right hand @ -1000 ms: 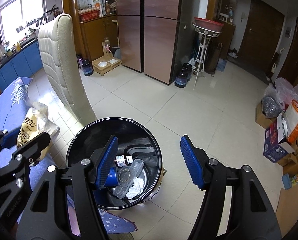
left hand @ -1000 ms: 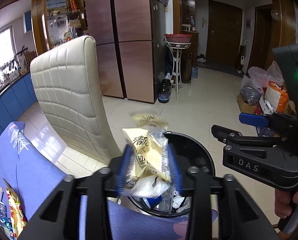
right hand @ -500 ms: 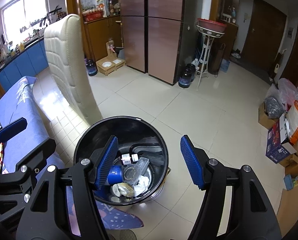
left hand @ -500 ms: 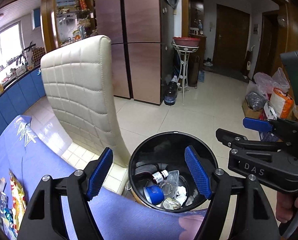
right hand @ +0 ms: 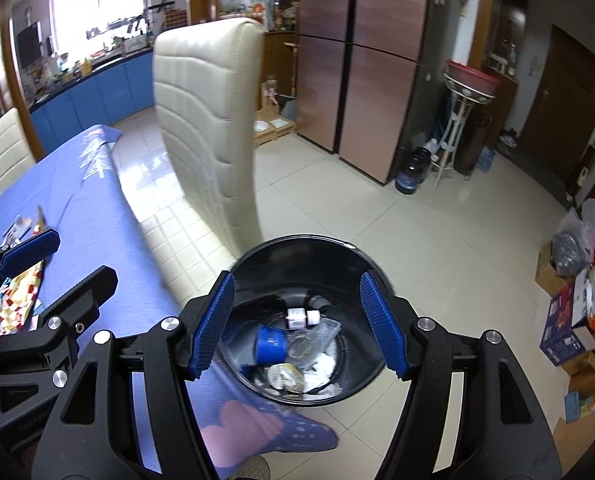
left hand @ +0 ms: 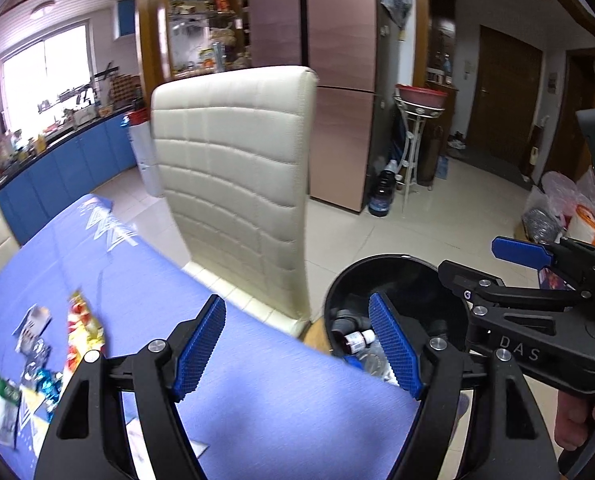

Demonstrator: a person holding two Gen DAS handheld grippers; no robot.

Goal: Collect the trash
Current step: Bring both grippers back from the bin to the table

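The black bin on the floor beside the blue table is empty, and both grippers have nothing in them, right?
Not quite: the black bin is not empty. The right wrist view looks straight into it and shows a small brown bottle, a blue cup and crumpled wrappers. The rest holds: it stands on the floor beside the blue table, and the left gripper and right gripper are both empty.

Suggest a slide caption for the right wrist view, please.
Open right gripper above black bin of trash beside blue table.
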